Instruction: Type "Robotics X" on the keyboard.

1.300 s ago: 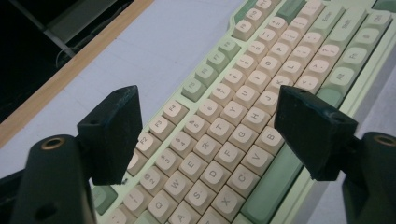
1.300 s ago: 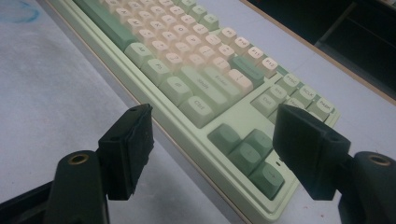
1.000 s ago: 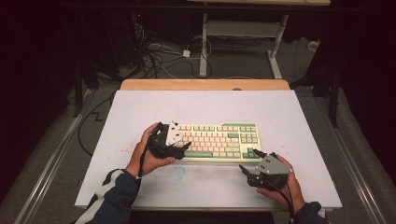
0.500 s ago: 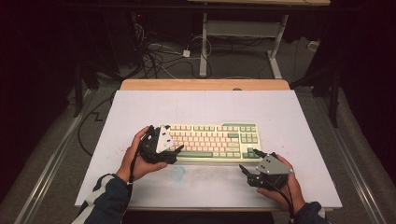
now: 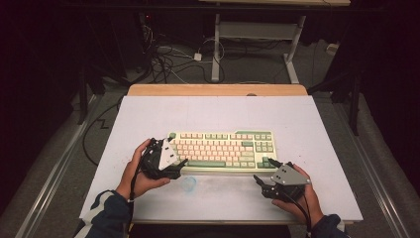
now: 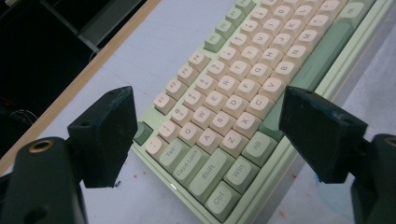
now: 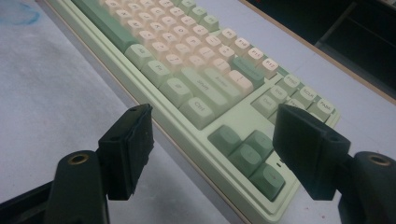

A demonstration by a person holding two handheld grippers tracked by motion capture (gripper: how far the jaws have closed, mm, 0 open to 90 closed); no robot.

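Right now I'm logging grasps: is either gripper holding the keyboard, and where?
Nothing is held. The left gripper and right gripper are open at the keyboard ends.

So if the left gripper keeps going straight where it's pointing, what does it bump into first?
Most likely the keyboard. The left gripper has its jaws open, straddling the keyboard's left end, so it would probably meet the keys near Caps Lock and Shift first. How high it is above them is hard to judge.
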